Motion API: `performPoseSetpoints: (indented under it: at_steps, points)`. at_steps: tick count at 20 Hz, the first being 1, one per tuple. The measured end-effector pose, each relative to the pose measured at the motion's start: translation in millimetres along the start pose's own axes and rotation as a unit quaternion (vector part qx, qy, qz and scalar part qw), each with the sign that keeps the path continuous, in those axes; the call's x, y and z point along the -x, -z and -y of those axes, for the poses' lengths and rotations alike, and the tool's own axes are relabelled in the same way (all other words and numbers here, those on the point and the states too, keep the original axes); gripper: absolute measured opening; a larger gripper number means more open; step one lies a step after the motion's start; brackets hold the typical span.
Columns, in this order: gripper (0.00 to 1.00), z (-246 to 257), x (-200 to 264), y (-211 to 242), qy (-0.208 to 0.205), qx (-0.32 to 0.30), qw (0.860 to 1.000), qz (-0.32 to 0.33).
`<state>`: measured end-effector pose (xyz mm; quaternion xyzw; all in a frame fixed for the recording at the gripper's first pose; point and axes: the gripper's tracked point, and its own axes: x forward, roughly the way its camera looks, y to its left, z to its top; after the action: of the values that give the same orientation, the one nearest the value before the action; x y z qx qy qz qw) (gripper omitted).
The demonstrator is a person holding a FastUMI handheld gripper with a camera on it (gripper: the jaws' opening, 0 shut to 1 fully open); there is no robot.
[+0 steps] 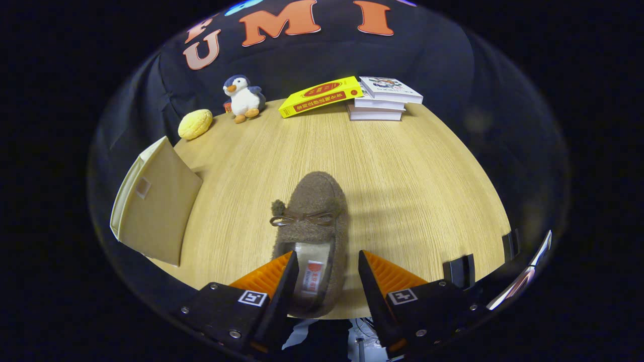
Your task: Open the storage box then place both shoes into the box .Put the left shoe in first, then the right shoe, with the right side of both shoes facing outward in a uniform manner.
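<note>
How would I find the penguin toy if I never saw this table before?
Look to the far side of the wooden table, well beyond the open gripper and the brown slipper between its fingers. The penguin sits by the black cloth wall, between a round yellow cushion and a yellow book. It is the only toy animal, blue and white with orange feet.

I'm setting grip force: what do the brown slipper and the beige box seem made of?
The brown fuzzy slipper, between the open fingers of the gripper, looks like plush fleece: nubby pile, pale soft lining. The beige storage box looks like matte fabric over stiff panels, though paperboard is possible.
</note>
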<state>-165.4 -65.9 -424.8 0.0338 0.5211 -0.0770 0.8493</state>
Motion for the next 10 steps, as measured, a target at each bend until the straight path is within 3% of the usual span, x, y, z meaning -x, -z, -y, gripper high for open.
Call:
performPoseSetpoints:
  at_steps: [3, 9, 10]
  points:
    - [0.55, 6, -21, -2, 0.019, 0.015, 1.0, 0.017]
    - [0.25, 4, -44, -11, 0.022, -0.016, 0.999, 0.039]
    - [0.13, 6, -44, -11, 0.027, -0.018, 0.999, 0.042]
